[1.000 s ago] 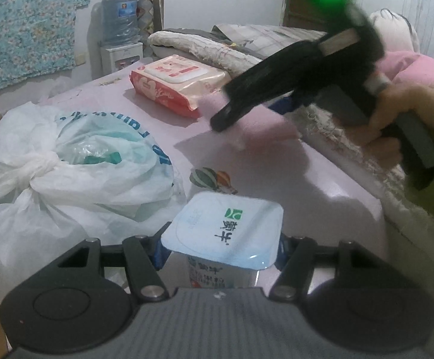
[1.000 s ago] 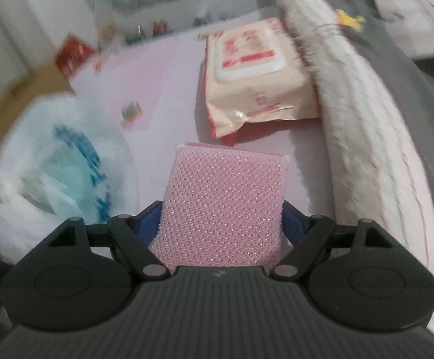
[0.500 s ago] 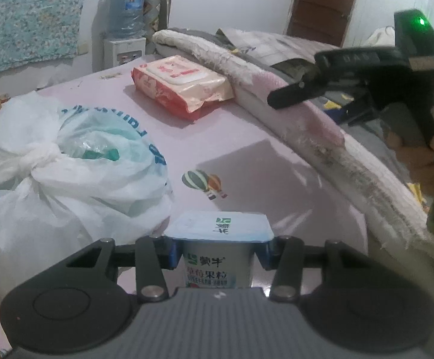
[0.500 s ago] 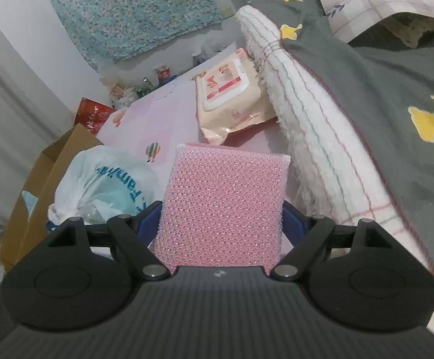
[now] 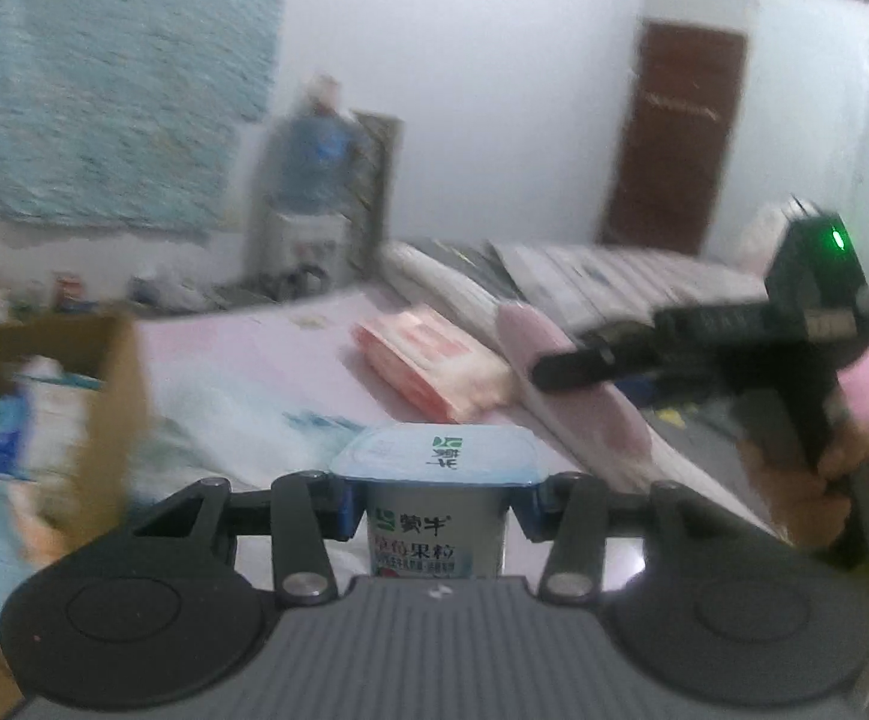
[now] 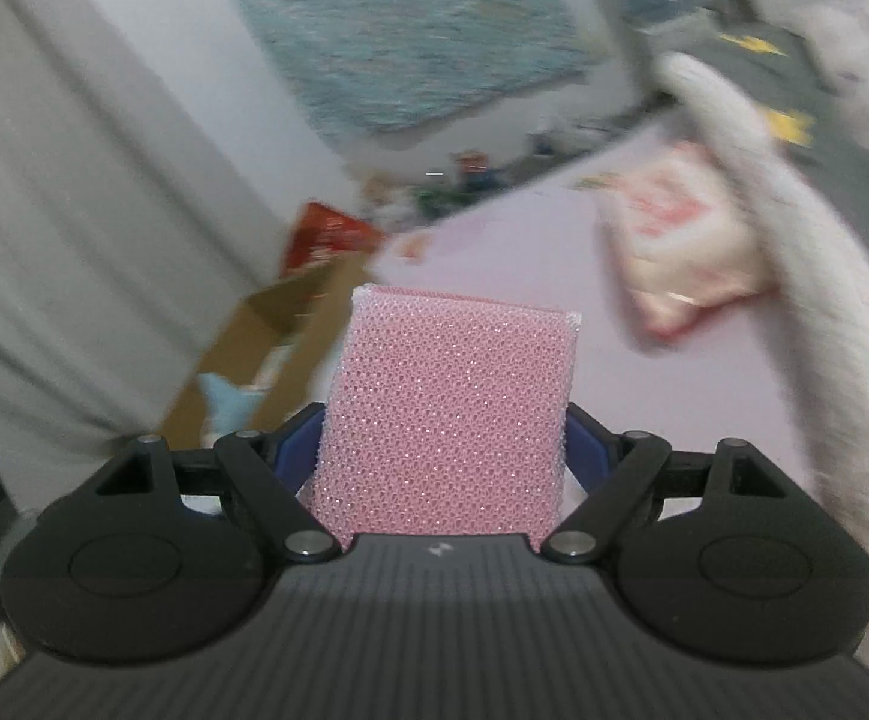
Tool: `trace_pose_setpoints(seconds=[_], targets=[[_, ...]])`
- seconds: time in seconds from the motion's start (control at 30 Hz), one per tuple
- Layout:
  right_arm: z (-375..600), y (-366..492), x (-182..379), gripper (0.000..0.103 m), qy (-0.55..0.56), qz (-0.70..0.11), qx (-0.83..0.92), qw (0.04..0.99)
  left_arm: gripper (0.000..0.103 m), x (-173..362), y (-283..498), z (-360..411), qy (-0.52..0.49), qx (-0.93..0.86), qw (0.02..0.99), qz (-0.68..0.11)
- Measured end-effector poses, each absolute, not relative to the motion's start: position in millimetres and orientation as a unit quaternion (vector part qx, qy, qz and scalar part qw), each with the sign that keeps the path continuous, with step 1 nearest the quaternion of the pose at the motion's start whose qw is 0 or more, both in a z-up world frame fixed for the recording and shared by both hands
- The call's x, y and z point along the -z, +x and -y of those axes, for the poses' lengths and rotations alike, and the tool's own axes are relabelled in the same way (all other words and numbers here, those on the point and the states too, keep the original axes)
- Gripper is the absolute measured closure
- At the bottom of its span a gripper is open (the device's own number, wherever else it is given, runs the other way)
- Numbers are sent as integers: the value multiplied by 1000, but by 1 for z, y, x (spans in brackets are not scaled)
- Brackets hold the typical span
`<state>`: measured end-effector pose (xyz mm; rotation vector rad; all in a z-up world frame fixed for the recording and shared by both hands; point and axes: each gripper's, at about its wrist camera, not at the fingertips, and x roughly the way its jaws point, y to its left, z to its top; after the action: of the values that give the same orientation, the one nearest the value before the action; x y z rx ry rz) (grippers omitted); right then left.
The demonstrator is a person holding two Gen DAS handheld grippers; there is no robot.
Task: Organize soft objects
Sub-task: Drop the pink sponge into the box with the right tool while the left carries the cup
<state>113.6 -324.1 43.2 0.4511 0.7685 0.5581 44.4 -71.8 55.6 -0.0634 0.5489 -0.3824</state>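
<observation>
My left gripper (image 5: 437, 507) is shut on a white yogurt cup (image 5: 437, 480) with a light blue foil lid, held upright above the pink bed sheet. My right gripper (image 6: 449, 450) is shut on a pink mesh sponge (image 6: 449, 414), held in the air. The right gripper also shows in the left wrist view (image 5: 554, 369), at the right, with the pink sponge (image 5: 533, 327) at its tip. A pink wet-wipes pack (image 5: 428, 363) lies on the sheet; it also shows in the right wrist view (image 6: 683, 243).
An open cardboard box (image 5: 107, 396) with packets inside stands at the left; the right wrist view shows it too (image 6: 266, 336). A white plastic bag (image 5: 236, 414) lies on the sheet (image 6: 494, 252). A rolled blanket (image 6: 794, 276) runs along the right. A water dispenser (image 5: 314, 192) stands by the wall.
Both grippers have lifted and tilted up with their loads still held. The views now show more wall and the cardboard box. Both views are blurred by motion.
</observation>
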Motion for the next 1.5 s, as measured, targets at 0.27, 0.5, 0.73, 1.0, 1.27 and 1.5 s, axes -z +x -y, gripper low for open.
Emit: trace_pose_setpoints(seconds=[0.27,0.5,0.73,1.0,1.27,1.5], targets=[[190,153,-83,22,176,-372,-403,818,55,-98,10,-31,-62,22,975,-210],[28,180,-91,22,52,-415,-498,760,55,-106,-23,-115,-100,-102,974,-176],[-96,172,-36,22,-117,-492,-510,696,55,-93,-36,-162,-140,-144,964,-171],[-143,163,13,18,-200,-528,-504,654,55,-78,-56,-198,-164,-152,959,-174],[-144,183,38,14,-140,-582,-493,631,55,-69,-51,-201,-173,-146,958,-179],[-114,196,11,14,-59,-558,-484,672,55,-67,-53,-198,-171,-137,960,-176]])
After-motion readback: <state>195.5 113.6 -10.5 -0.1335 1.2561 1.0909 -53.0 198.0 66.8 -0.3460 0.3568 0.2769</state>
